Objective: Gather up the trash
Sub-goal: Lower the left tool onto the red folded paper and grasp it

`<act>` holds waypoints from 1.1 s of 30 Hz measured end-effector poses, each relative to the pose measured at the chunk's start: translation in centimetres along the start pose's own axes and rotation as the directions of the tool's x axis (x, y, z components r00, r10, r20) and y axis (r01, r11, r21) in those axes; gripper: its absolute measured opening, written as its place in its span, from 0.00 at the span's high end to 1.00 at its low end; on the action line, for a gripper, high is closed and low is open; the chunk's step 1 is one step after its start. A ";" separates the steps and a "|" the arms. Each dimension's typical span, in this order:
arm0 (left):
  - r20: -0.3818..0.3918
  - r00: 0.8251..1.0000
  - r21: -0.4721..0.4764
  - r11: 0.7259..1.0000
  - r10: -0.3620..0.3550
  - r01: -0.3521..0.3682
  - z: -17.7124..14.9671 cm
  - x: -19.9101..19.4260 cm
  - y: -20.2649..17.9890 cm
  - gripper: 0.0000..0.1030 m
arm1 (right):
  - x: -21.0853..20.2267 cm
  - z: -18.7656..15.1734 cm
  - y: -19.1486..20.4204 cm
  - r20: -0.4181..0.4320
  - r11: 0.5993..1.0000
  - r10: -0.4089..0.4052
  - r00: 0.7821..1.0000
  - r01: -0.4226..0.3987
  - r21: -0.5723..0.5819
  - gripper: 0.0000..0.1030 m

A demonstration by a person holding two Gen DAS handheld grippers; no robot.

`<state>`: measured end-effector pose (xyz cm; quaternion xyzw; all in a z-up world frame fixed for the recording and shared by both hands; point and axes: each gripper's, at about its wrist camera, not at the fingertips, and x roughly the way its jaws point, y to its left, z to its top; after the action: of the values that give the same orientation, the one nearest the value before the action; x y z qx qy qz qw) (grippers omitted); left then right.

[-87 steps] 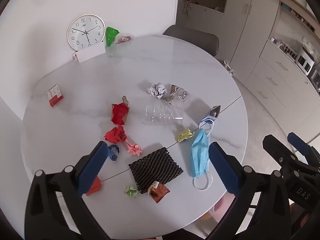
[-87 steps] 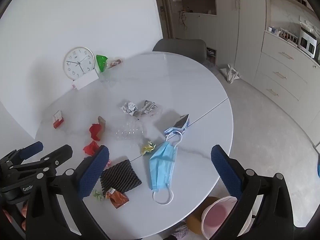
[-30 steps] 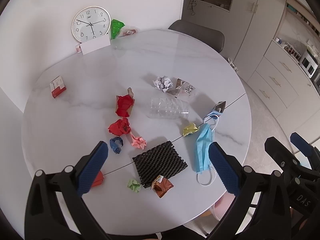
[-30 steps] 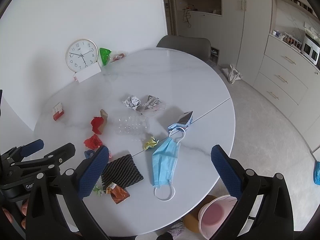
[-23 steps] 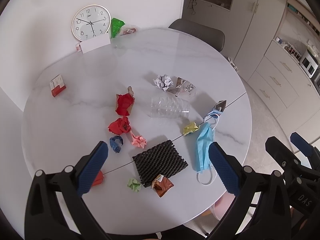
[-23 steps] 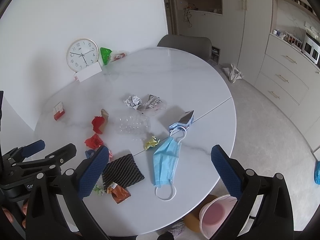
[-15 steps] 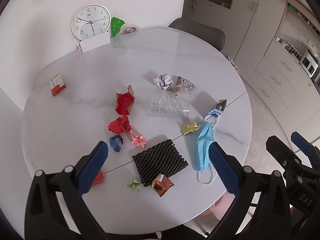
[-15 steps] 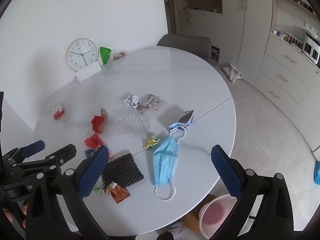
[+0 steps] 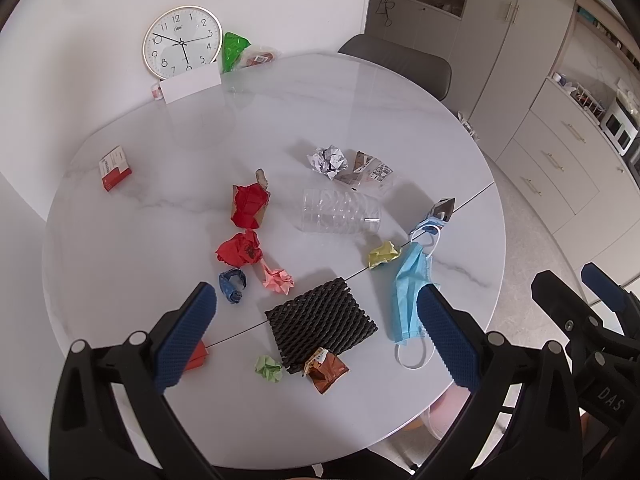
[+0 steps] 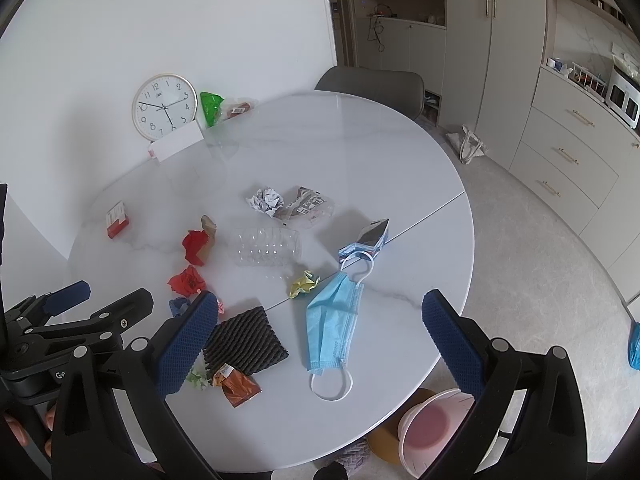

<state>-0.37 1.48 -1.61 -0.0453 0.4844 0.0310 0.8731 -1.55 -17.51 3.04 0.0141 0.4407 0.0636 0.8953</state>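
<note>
Two hand-held grippers up over the near edge of the round white marble desk, both spread wide, nothing between the fingers: left hand-held gripper, right hand-held gripper. Neither touches anything.

Trash all on the desk:
- light blue surgical face mask near the front right edge, ear loop toward the rim
- black ribbed foam mat just left of the mask, apart from it
- orange-brown foil wrapper touching the mat's near edge; small green paper wad just beside it
- crumpled yellow paper between mat and clear crushed plastic bottle
- two red crumpled papers, pink wad, blue wad left of centre
- white crumpled paper ball beside a clear printed wrapper, further back

Pink plastic bin sits on the floor below the desk's front right edge. Round white wall clock stands at the far side against the wall.
</note>
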 end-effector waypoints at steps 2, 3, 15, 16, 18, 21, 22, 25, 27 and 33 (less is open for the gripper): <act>0.000 1.000 -0.001 1.000 0.002 -0.002 0.0 0.2 0.1 0.06 | 0.0 0.0 0.0 0.000 1.000 0.000 1.000 0.000 0.001 0.02; 0.000 1.000 -0.001 1.000 0.002 -0.002 0.0 0.2 0.1 0.06 | 0.0 0.0 0.0 0.000 1.000 0.001 1.000 -0.001 0.001 0.02; 0.041 0.998 0.137 0.989 -0.055 0.049 -2.0 2.0 3.9 0.06 | 1.9 -1.1 0.9 -0.045 1.000 0.002 0.999 -0.003 -0.027 0.02; 0.048 0.997 0.158 0.986 -0.059 0.050 -2.5 2.5 5.0 0.06 | 2.1 -1.3 1.0 -0.054 0.999 -0.001 0.999 0.000 -0.032 0.02; 0.059 0.997 0.215 0.976 -0.057 0.043 -3.4 3.5 7.0 0.06 | 2.9 -2.0 1.4 -0.079 0.999 -0.009 0.997 0.005 -0.047 0.02; 0.027 0.998 0.299 0.953 -0.056 0.045 -4.9 5.7 10.3 0.06 | 4.3 -3.4 2.2 -0.133 0.997 -0.028 0.991 0.018 -0.081 0.02; -0.003 0.998 0.324 0.944 -0.066 0.063 -5.4 6.5 11.3 0.06 | 4.8 -3.8 2.3 -0.148 0.996 -0.031 0.988 0.019 -0.087 0.02; -0.110 0.989 0.407 0.904 -0.096 0.133 -6.8 9.3 13.8 0.06 | 6.1 -5.1 3.0 -0.199 0.995 -0.035 0.979 0.016 -0.096 0.02; -0.169 0.979 0.443 0.878 -0.116 0.181 -7.8 11.4 14.9 0.06 | 6.8 -6.0 3.6 -0.231 0.995 -0.038 0.972 0.016 -0.094 0.02; -0.285 0.949 0.493 0.829 -0.135 0.265 -10.3 16.2 16.2 0.12 | 8.5 -7.9 5.0 -0.309 0.995 -0.044 0.950 0.016 -0.093 0.02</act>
<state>-2.08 16.65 -21.57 0.1407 0.5677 -0.2002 0.7860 -3.13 -11.67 -8.06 -0.0430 0.5728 0.0712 0.8154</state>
